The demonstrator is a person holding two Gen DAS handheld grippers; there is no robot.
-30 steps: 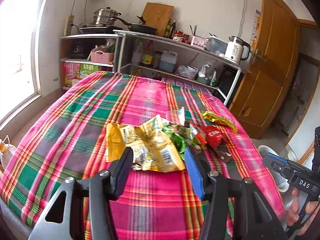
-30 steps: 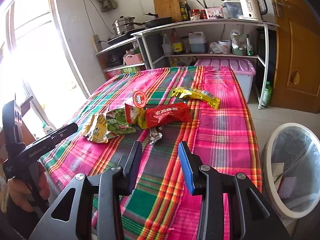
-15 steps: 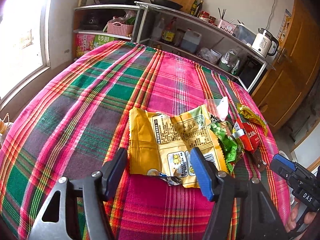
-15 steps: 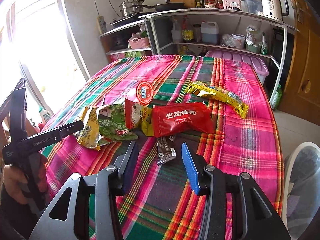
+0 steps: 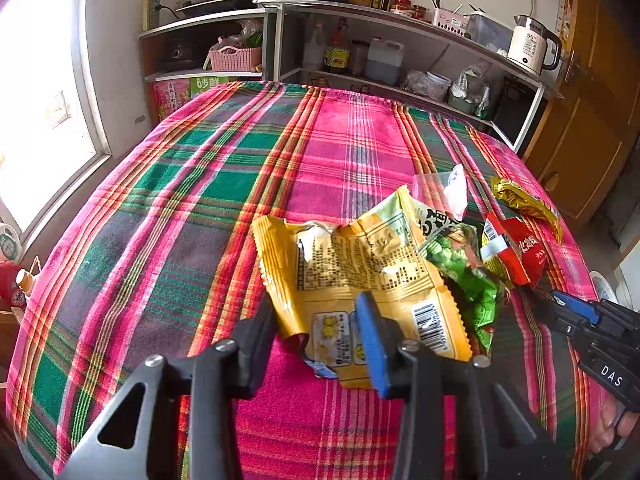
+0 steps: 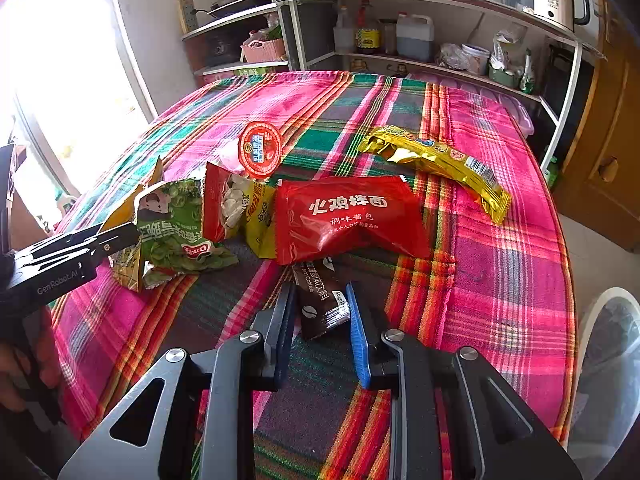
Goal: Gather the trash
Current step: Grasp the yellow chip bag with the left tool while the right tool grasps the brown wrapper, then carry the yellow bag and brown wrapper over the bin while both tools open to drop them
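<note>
Both grippers have come down and forward since the earlier frames, so the wrappers that lay ahead of them now sit between their fingers. Left gripper (image 5: 320, 334): its fingers are closing around the near edge of the yellow snack bag (image 5: 360, 276), which lies crumpled between them on the plaid cloth of the worktop (image 5: 200, 184); whether the pads already press the foil cannot be told. Right gripper (image 6: 320, 312): its fingers are likewise closing on the dark brown coffee sachet (image 6: 320, 300), which lies flat between them, with contact just as uncertain. Taking the red sauce packet (image 6: 348, 216) as the landmark, the coffee sachet lies just in front of it, its far end tucked under the packet's near edge. A red-and-yellow seed bag (image 6: 240, 204) touches the packet's left side, and a green pea bag (image 6: 176, 228) lies left of that, beside the yellow snack bag. A round red lid (image 6: 261, 149) sits behind the packet to the left, and a long gold wrapper (image 6: 436, 164) lies behind it to the right, apart from it. Well to the packet's right, off the worktop's edge, a white bin (image 6: 600, 360) stands on the floor.
</note>
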